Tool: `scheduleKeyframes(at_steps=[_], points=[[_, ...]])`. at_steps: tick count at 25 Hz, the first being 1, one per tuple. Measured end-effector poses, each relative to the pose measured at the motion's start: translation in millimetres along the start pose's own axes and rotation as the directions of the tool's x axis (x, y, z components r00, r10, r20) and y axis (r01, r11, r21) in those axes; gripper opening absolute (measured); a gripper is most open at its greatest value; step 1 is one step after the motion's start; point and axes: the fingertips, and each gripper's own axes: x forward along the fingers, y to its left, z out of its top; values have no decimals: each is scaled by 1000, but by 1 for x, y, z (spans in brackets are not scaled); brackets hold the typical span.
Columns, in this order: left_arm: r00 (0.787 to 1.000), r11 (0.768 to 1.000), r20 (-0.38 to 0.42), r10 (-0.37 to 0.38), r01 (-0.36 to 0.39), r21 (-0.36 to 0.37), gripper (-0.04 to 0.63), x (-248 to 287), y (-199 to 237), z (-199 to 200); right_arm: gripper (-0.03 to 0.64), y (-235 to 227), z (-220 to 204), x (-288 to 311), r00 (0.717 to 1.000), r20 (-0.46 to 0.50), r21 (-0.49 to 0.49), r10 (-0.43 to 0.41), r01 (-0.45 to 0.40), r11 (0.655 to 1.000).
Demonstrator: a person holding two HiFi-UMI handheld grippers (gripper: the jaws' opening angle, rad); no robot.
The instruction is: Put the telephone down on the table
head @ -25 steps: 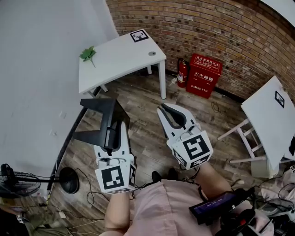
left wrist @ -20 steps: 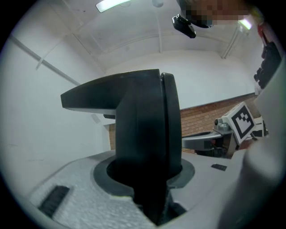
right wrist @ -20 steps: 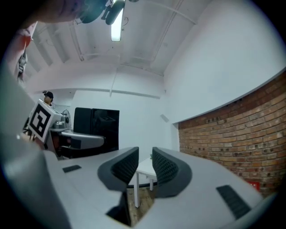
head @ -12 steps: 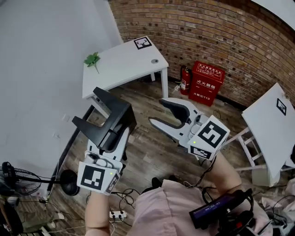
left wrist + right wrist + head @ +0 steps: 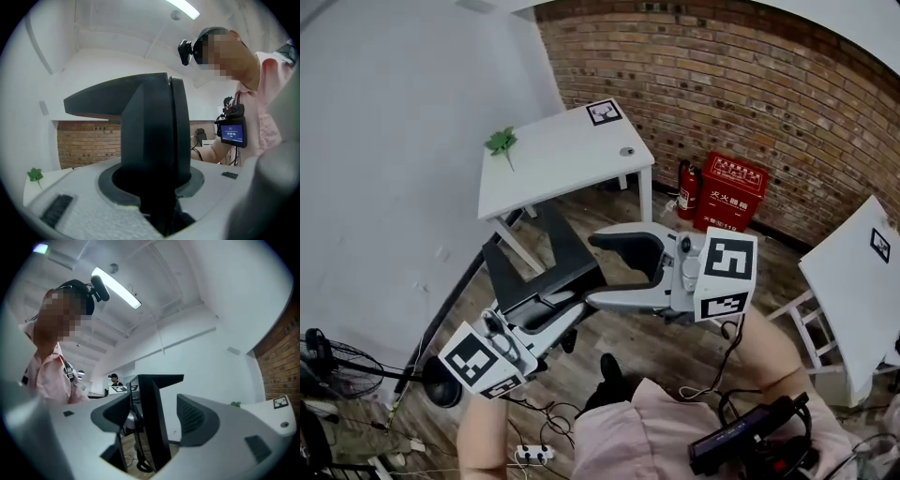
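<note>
The telephone [image 5: 539, 265], a black angular piece, is in the air in front of me, well short of the white table [image 5: 567, 164]. My left gripper [image 5: 567, 302] is shut on its lower part; in the left gripper view the telephone [image 5: 152, 136] fills the gap of that gripper [image 5: 154, 187]. My right gripper [image 5: 605, 272] points left at it, its jaws opening wide. One edge of the telephone [image 5: 151, 413] stands between the right gripper's [image 5: 152, 420] pads, and neither pad presses on it.
On the white table lie a green sprig [image 5: 500, 142], a square marker [image 5: 603, 112] and a small round thing [image 5: 626, 151]. A red fire box [image 5: 731, 192] and an extinguisher [image 5: 687, 186] stand by the brick wall. Second white table [image 5: 858, 277] at right; fan [image 5: 328, 366] and cables on the floor.
Both grippers swung up from pointing down to about level. The right gripper's jaws went from shut to wide open and now straddle the telephone, which the left gripper has tipped over to the right.
</note>
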Motion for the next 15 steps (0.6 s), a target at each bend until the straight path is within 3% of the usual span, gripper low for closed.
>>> scheduleKeyframes(at_steps=[7,10,15], points=[[996,995,-36,-86,84,-52,163,12,26,-47,247,-33,-38,18,997,-62,33,46,-44,998],[992,991,-39,-116,113,-75,163,20,52,-68,202,-58,-55,25,995,-92,49,44,-40,998],[982,976,-54,-182,174,-134,163,29,108,-90,198,-116,-71,49,991,-134,61,8,0,998]])
